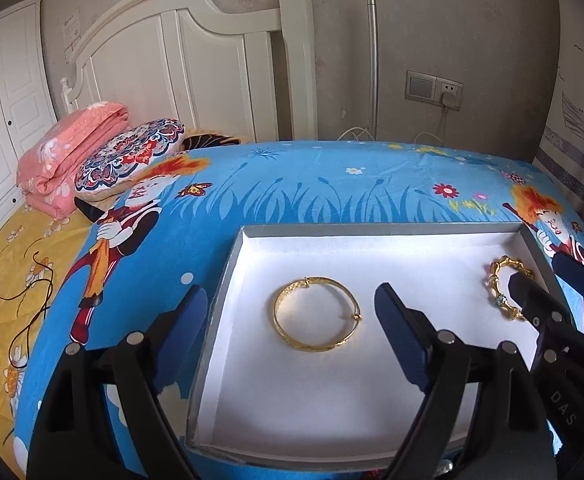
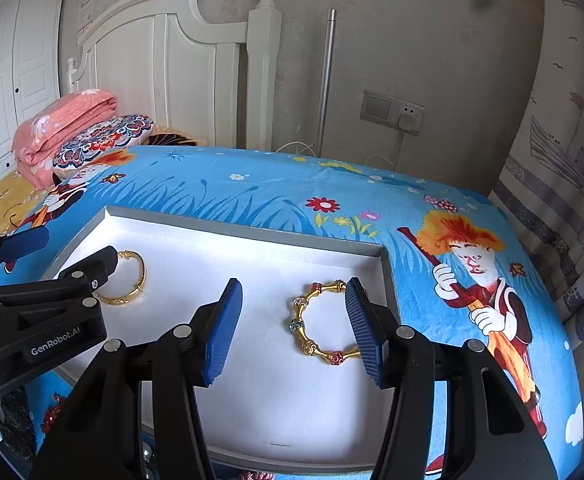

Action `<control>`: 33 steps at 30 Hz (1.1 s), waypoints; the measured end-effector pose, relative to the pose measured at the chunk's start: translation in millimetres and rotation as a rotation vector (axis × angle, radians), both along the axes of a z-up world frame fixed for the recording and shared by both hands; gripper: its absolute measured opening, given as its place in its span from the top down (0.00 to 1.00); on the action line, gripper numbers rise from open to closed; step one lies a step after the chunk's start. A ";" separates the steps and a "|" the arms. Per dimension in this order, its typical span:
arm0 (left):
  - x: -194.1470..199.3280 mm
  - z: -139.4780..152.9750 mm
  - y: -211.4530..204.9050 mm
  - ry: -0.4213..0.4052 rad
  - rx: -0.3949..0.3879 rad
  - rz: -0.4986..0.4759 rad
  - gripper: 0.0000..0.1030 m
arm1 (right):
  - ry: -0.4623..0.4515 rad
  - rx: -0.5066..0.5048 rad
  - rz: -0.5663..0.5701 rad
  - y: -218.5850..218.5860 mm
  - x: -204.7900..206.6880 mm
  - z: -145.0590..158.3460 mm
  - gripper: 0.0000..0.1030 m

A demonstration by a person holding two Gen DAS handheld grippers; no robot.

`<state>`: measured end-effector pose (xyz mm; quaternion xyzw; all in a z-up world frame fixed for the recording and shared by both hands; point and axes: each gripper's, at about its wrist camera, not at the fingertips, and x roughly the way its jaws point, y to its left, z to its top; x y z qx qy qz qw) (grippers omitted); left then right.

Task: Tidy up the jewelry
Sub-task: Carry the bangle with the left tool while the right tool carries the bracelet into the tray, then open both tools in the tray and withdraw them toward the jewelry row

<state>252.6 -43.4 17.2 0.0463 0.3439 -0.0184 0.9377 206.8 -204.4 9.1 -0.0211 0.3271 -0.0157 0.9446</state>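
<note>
Jewelry: two gold bangles, both lying flat inside the white tray (image 1: 228,280) on the blue cartoon-print bench cover (image 2: 252,192).
Plain bangle (image 1: 316,314): left half of tray, w/ a small clasp nub on its rim; apart from the tray walls.
Beaded bangle (image 2: 320,324): right half, near the right wall; open C-shape w/ coloured beads.
Left gripper (image 1: 288,320): fingers spread wide, nothing held; one finger sits outside the tray's left wall, the other over the floor just right of the plain bangle.
Right gripper (image 2: 293,328): fingers spread, empty; straddling the beaded bangle, right finger (image 2: 365,332) hiding its rim, so contact can't be told.
Risk 1: closing across a thin flat ring may squeeze it sideways; it could skid or flip out.
Risk 2: left outer finger may catch the tray wall & shove the tray, shifting both bangles.
Risk 3: grippers work close together; arms may collide mid-tray.
</note>
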 end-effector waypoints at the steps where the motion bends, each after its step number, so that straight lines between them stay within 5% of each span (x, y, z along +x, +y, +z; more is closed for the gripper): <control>1: -5.4 2.3 2.3 -0.013 -0.007 0.004 0.15 | 0.000 0.007 -0.001 -0.8 -3.2 1.1 0.50; 6: -42.0 12.1 13.7 -0.064 -0.053 0.026 0.05 | -0.025 0.040 0.001 -3.8 -37.7 7.5 0.42; 15: -120.7 2.1 22.2 -0.149 -0.044 0.022 0.05 | -0.057 0.078 -0.008 -8.1 -110.0 -5.9 0.38; 26: -186.3 -27.1 18.6 -0.163 -0.030 -0.024 0.05 | -0.080 0.097 0.019 -1.3 -161.3 -25.4 0.34; 33: -206.2 -51.0 29.2 -0.130 -0.089 -0.046 0.05 | -0.073 0.187 -0.035 -11.0 -180.4 -49.7 0.33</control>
